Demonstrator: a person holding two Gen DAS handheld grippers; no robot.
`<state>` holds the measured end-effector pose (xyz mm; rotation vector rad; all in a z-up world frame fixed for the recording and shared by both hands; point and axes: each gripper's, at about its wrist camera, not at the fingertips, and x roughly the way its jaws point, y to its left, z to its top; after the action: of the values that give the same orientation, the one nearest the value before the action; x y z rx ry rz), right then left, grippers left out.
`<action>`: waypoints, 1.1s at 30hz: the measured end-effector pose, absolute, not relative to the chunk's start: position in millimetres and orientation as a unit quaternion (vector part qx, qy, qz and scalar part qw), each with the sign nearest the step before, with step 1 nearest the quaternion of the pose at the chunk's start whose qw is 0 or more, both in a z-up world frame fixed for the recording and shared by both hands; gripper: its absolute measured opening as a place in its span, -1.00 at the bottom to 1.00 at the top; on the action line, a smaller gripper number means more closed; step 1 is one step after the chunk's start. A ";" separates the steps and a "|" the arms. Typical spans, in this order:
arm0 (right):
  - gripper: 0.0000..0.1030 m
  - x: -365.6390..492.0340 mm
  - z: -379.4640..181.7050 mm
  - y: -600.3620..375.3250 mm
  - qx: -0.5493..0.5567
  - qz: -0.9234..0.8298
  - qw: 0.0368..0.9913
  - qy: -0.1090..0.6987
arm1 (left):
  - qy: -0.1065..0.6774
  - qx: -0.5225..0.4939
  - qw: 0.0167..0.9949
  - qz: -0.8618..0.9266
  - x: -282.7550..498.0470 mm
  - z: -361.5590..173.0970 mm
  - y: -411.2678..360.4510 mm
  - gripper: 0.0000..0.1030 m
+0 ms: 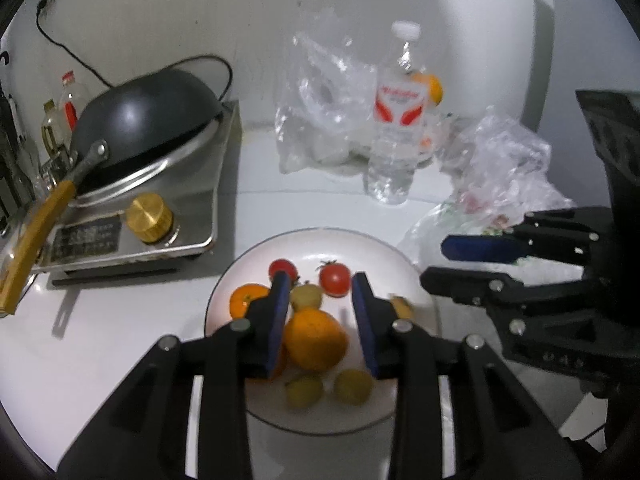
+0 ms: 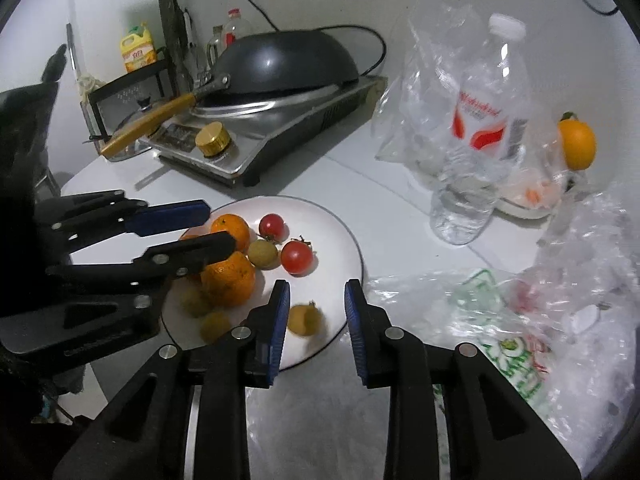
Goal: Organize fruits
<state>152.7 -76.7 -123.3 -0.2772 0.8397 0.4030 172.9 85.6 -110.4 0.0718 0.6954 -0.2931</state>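
Left claw (image 1: 320,312) hovering over white plate (image 1: 372,252), jaws apart, large orange (image 1: 316,338) loose between them, pads not pressing. Right claw (image 2: 316,316) also parted, above plate's near rim, small yellowish fruit (image 2: 305,320) blurred between jaws, not gripped. On plate: second orange (image 2: 232,230), two cherry tomatoes (image 2: 296,257), several small yellow-green fruits (image 1: 306,390). One more orange (image 2: 577,145) off plate, behind water bottle (image 2: 476,132), among clear plastic bags (image 2: 580,280) on worktop (image 2: 400,208). Upturned wok (image 2: 288,60) on stove (image 2: 280,128) behind.
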 end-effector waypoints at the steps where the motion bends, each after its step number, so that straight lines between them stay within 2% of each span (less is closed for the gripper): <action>1: -0.31 150.2 -119.9 -78.5 -0.134 0.191 0.887 0.399 | 0.335 0.037 0.931 -0.142 168.5 -107.1 84.9 -0.35; 8: -0.29 126.9 -92.0 -89.5 -0.131 0.171 0.904 0.370 | 0.309 0.037 0.940 -0.139 139.0 -84.7 77.2 -0.28; 10: -0.27 121.6 -85.4 -92.0 -0.131 0.165 0.908 0.363 | 0.302 0.040 0.942 -0.139 129.9 -77.9 75.2 -0.13; 11: -0.19 116.5 -79.5 -94.8 -0.128 0.161 0.911 0.357 | 0.294 0.037 0.945 -0.138 123.9 -73.1 74.7 0.12; 12: -0.07 114.1 -76.3 -96.1 -0.125 0.158 0.914 0.353 | 0.289 0.034 0.947 -0.137 121.1 -70.8 74.2 0.26; 17: 0.10 95.2 -46.8 -107.6 -0.111 0.144 0.930 0.319 | 0.258 0.023 0.957 -0.132 101.0 -45.0 72.6 0.30; 19: 0.19 90.1 -37.9 -110.6 -0.107 0.138 0.935 0.309 | 0.247 0.022 0.960 -0.131 95.9 -34.0 71.9 0.42; 21: 0.28 82.9 -27.5 -112.6 -0.108 0.132 0.939 0.299 | 0.236 0.019 0.963 -0.127 88.8 -21.1 73.1 0.72; 23: 0.33 74.4 -15.5 -113.9 -0.108 0.124 0.945 0.284 | 0.228 0.019 0.966 -0.124 81.8 -8.6 72.9 0.82; 25: 0.41 64.2 -0.2 -115.0 -0.106 0.119 0.951 0.265 | 0.219 0.024 0.968 -0.121 75.3 0.8 71.6 0.82; 27: 0.57 54.3 12.3 -115.9 -0.104 0.114 0.956 0.249 | 0.205 0.026 0.972 -0.113 66.7 11.0 70.4 0.82; 33: 0.63 28.0 43.3 -115.0 -0.102 0.101 0.969 0.202 | 0.164 0.042 0.983 -0.070 41.5 35.7 67.0 0.84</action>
<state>28.0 -115.0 43.3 -0.2052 0.4090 0.2047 41.5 67.0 35.7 0.0846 0.3303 -0.1410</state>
